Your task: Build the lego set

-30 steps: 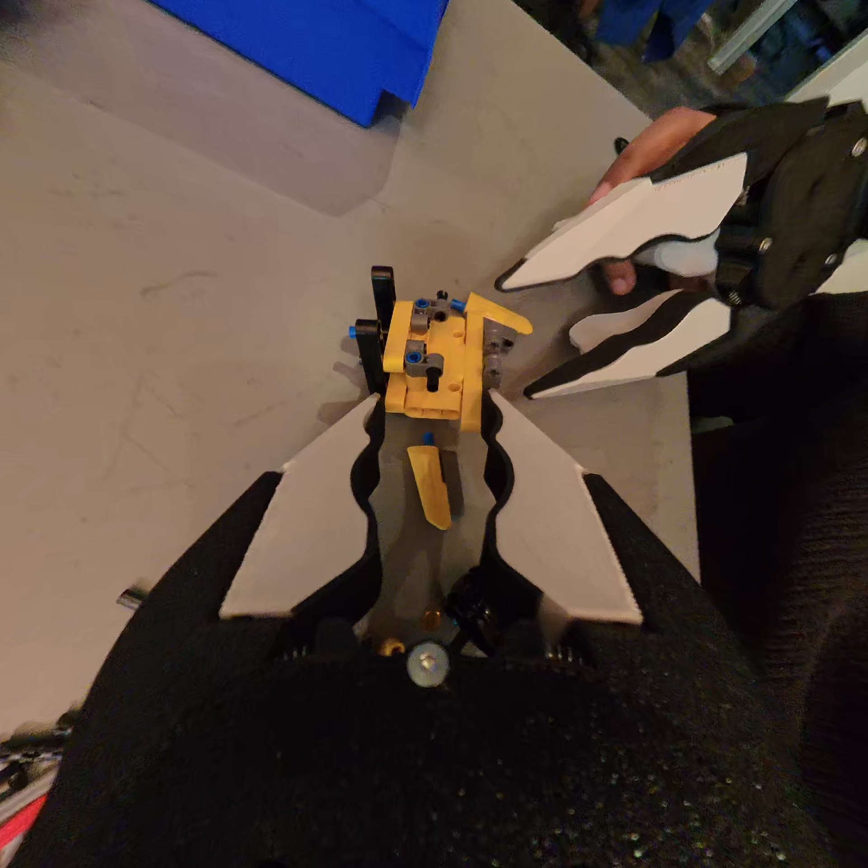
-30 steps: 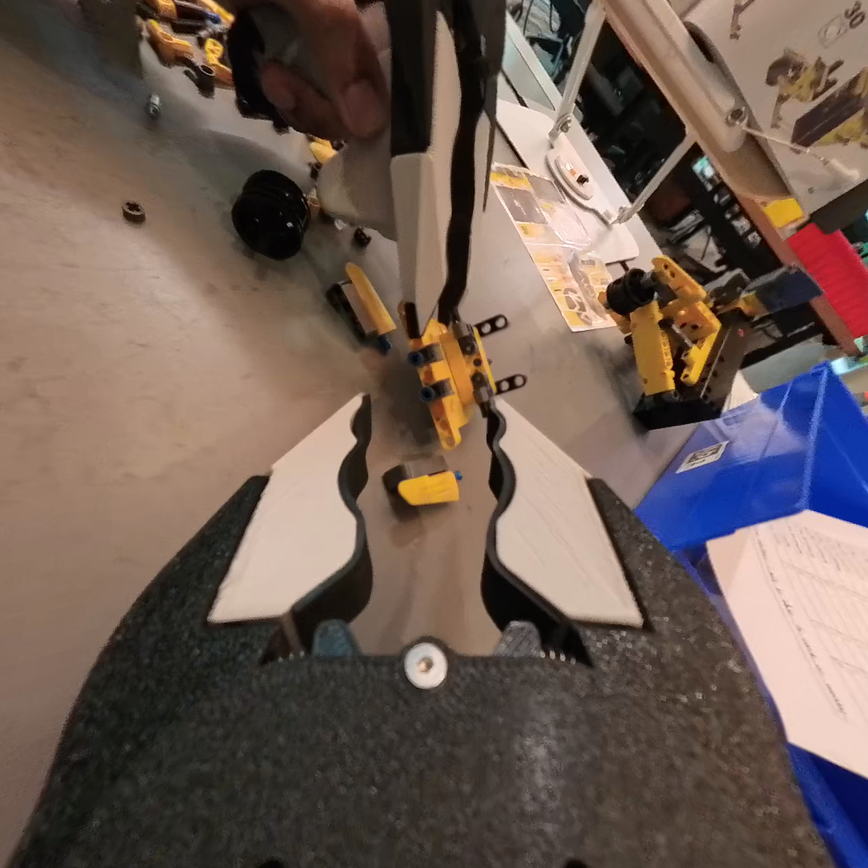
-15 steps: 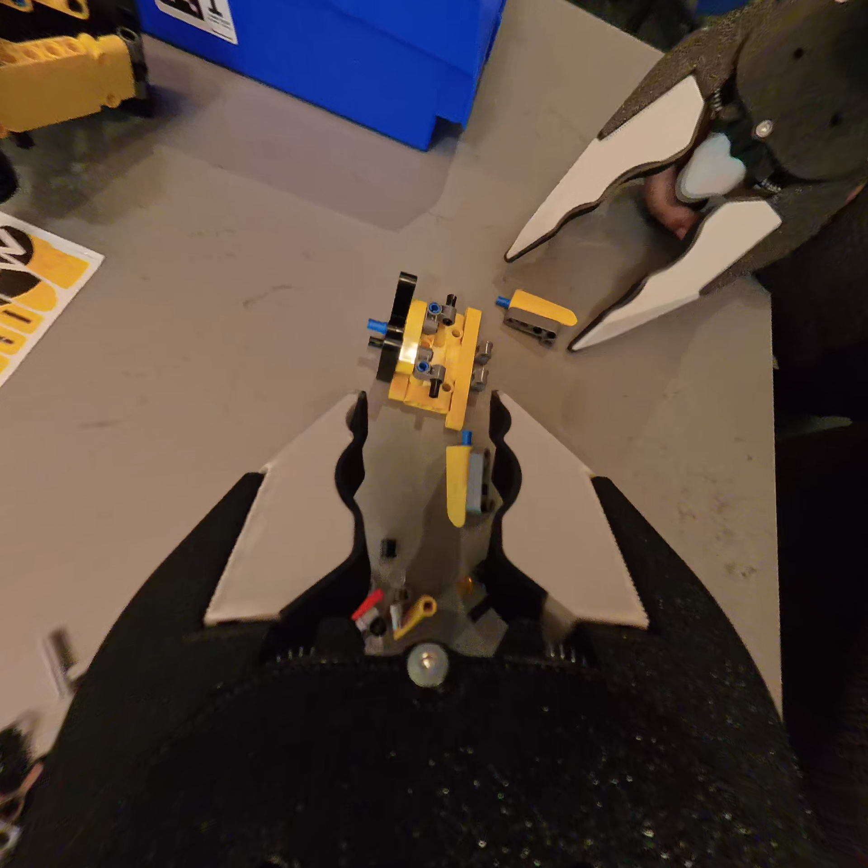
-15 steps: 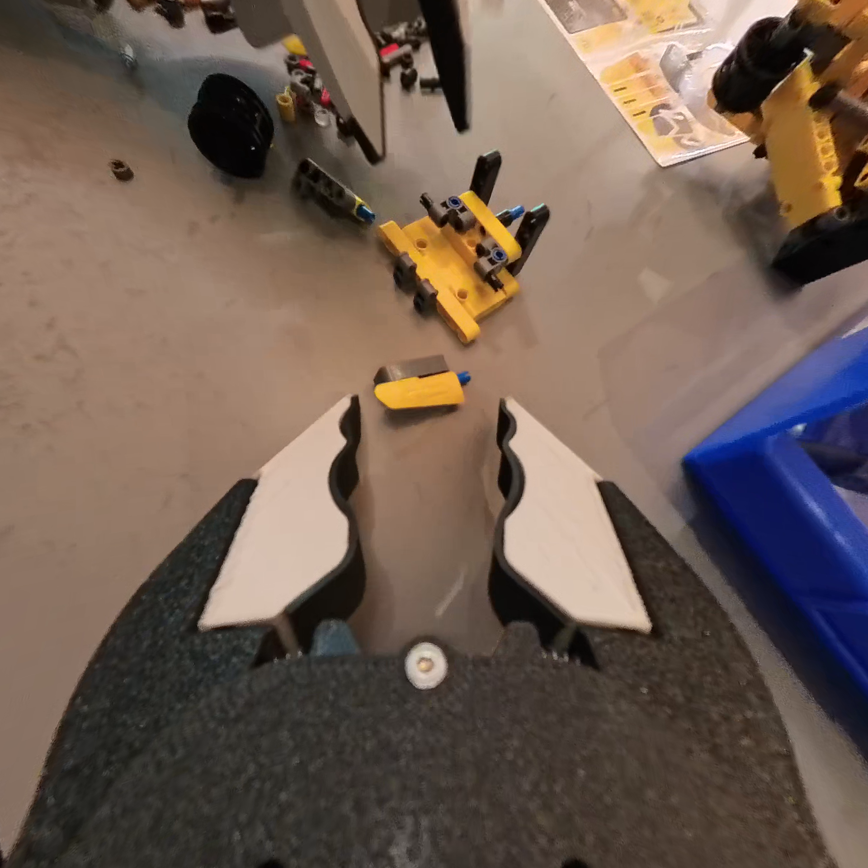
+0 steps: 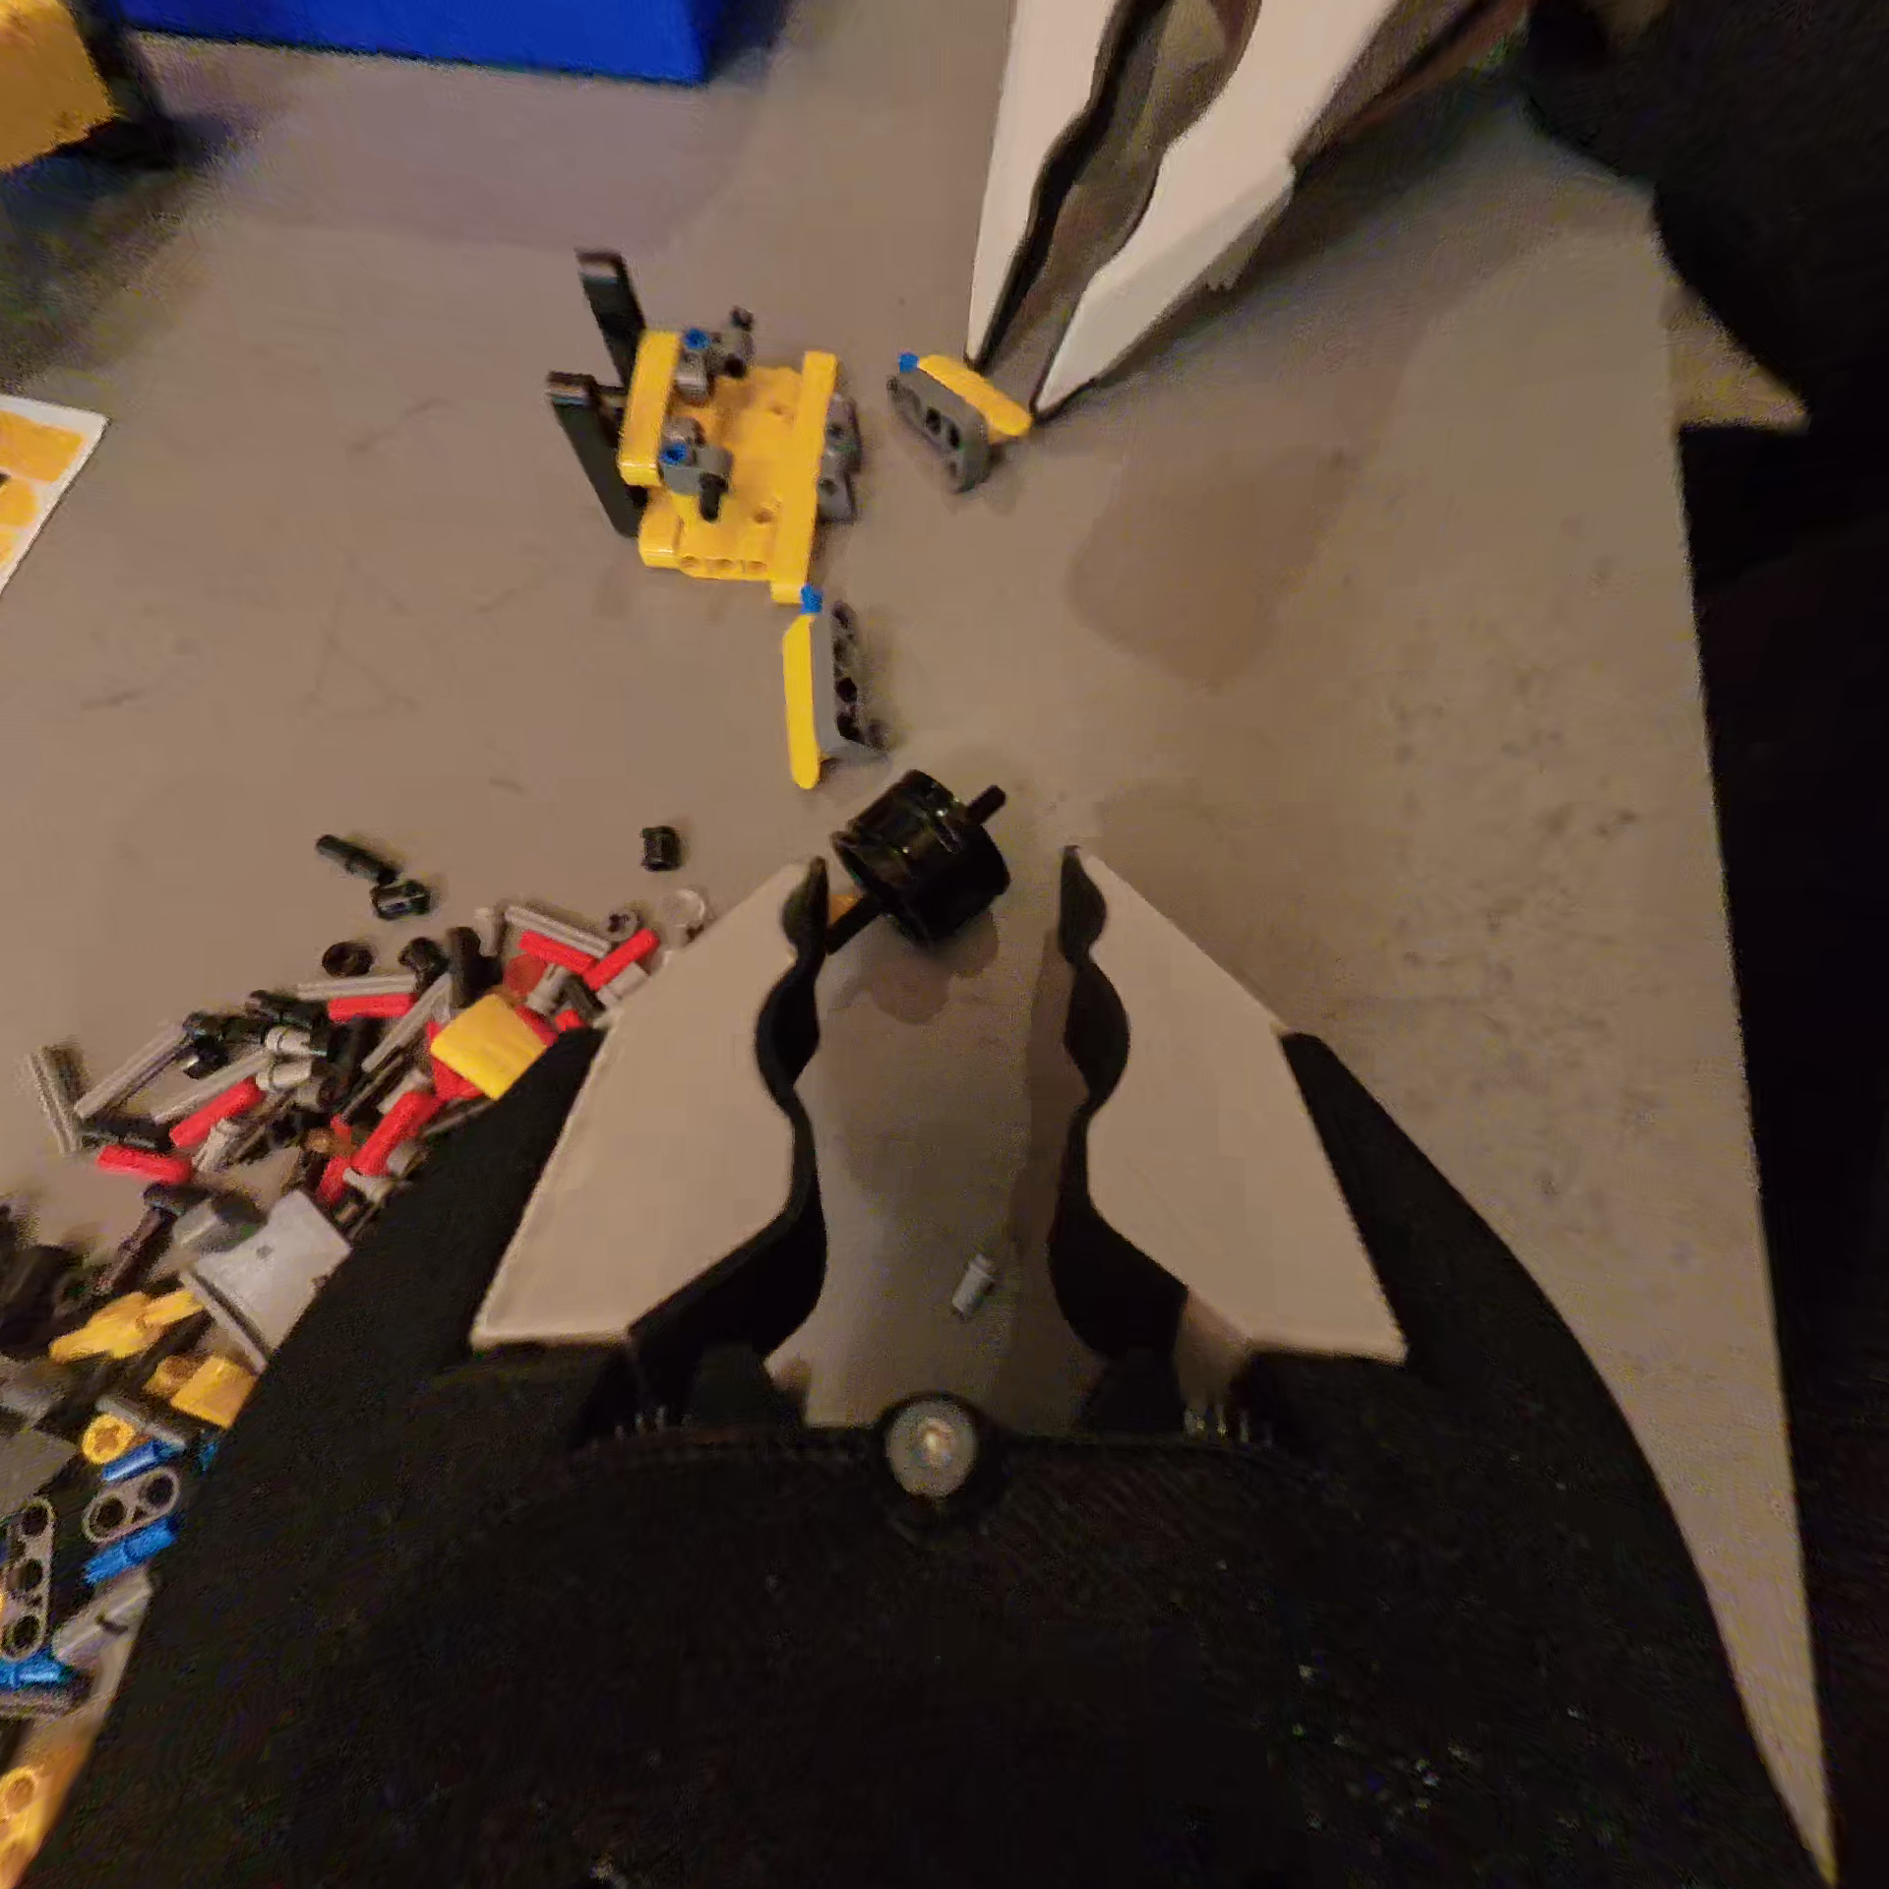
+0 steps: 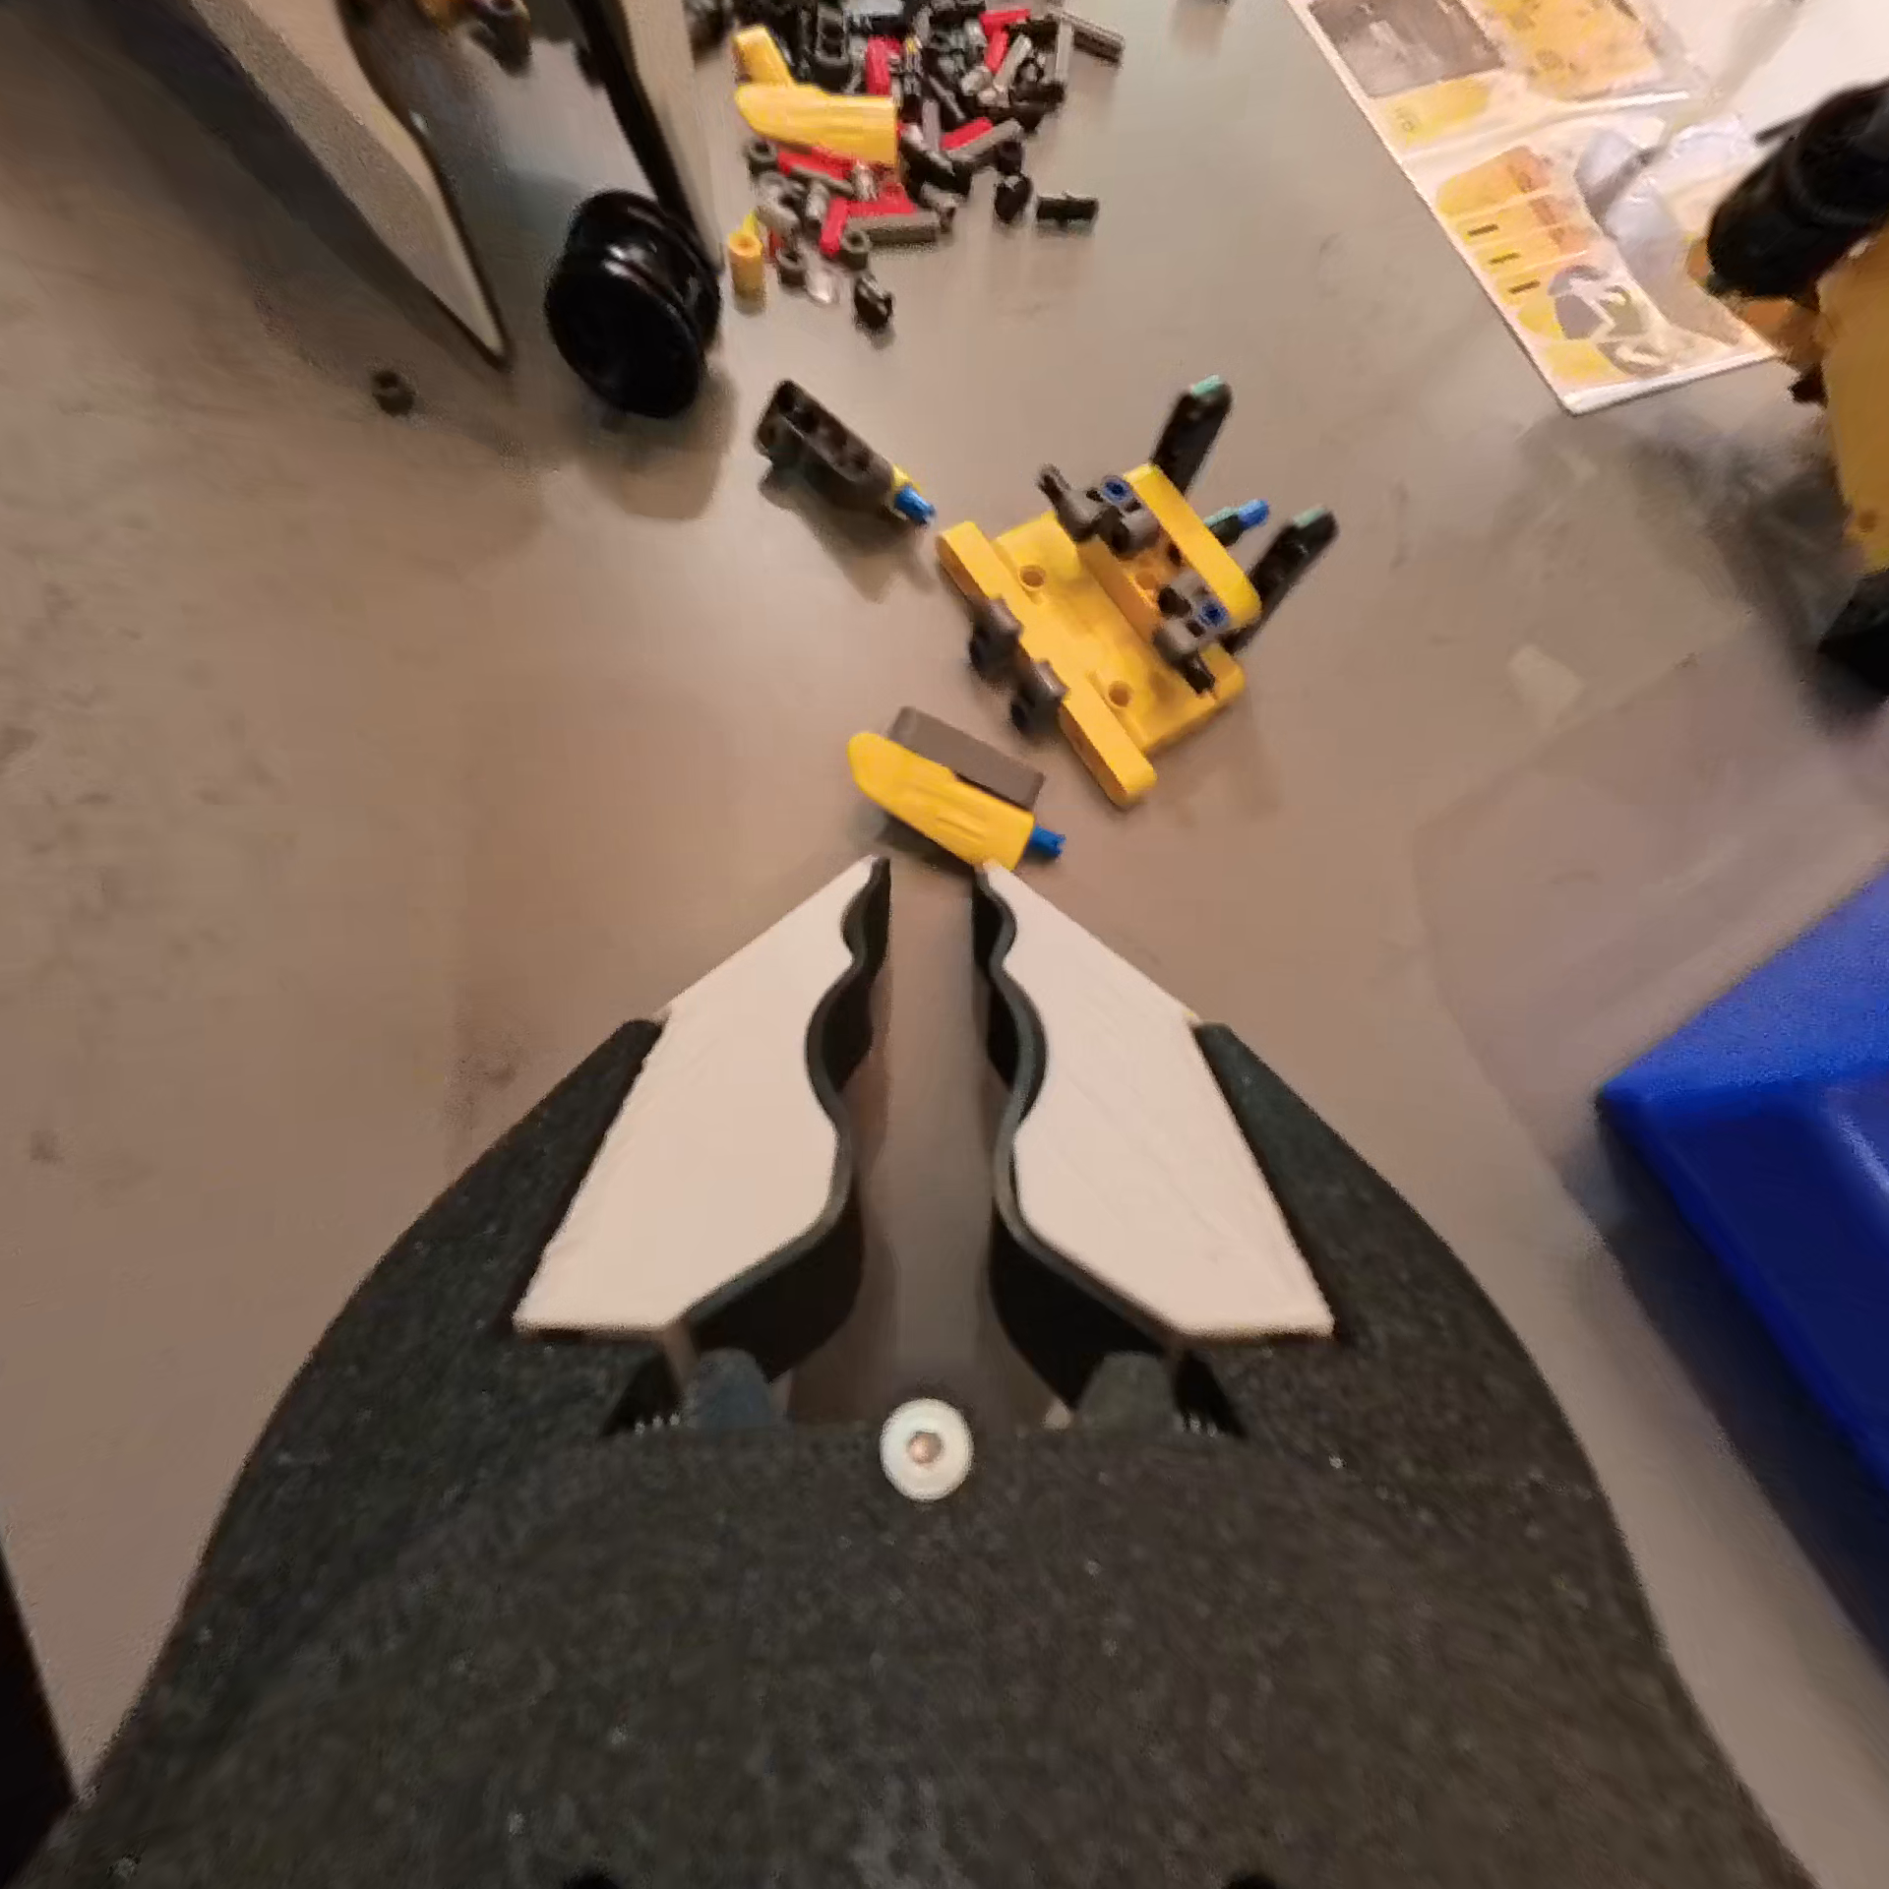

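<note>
My left gripper (image 5: 935, 864) is open and low over the grey table, with a black wheel (image 5: 920, 869) on an axle lying between its fingertips, not gripped. A yellow and grey wedge piece (image 5: 828, 695) lies just beyond, then a yellow brick assembly (image 5: 731, 460) with black beams. My right gripper (image 6: 930, 869) is narrowly open and empty, its tips right at a second yellow and grey wedge piece (image 6: 951, 792). The assembly (image 6: 1114, 613) lies just past it. The left gripper's fingers (image 6: 409, 184) flank the wheel (image 6: 629, 302).
A pile of small red, grey, black and yellow parts (image 5: 307, 1073) lies to the left of my left gripper. A blue bin (image 6: 1779, 1176) stands on the right. An instruction booklet (image 6: 1533, 184) and a yellow vehicle model (image 6: 1840, 307) are at the far right. My right fingertips sit around 12 cm from my left ones. Left tips and right tips are each some 25 cm from the yellow vehicle model (image 6: 1840, 307).
My left gripper has drawn back from the assembly, and the black wheel now sits between its tips. My right gripper's jaws have narrowed and moved up to the wedge piece.
</note>
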Action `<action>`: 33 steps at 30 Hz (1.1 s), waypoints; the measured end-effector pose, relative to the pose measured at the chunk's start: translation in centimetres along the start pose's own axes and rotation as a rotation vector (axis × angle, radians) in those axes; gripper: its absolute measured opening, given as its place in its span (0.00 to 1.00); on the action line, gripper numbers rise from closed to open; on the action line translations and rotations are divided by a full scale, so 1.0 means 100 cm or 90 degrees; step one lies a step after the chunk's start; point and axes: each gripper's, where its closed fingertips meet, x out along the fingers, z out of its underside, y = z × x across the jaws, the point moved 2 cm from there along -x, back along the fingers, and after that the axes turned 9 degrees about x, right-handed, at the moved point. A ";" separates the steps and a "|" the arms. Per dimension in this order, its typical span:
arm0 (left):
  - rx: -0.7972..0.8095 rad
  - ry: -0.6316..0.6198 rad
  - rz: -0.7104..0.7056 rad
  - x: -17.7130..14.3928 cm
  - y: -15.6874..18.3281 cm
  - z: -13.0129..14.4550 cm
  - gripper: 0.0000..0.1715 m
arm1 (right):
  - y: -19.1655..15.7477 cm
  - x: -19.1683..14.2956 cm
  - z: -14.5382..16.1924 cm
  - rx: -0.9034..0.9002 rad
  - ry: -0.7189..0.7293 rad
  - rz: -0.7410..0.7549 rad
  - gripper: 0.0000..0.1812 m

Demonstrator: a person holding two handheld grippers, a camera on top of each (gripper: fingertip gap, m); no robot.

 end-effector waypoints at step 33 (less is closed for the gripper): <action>0.054 -0.004 -0.037 0.017 0.014 -0.010 0.25 | -0.022 0.032 -0.028 0.077 -0.004 0.042 0.22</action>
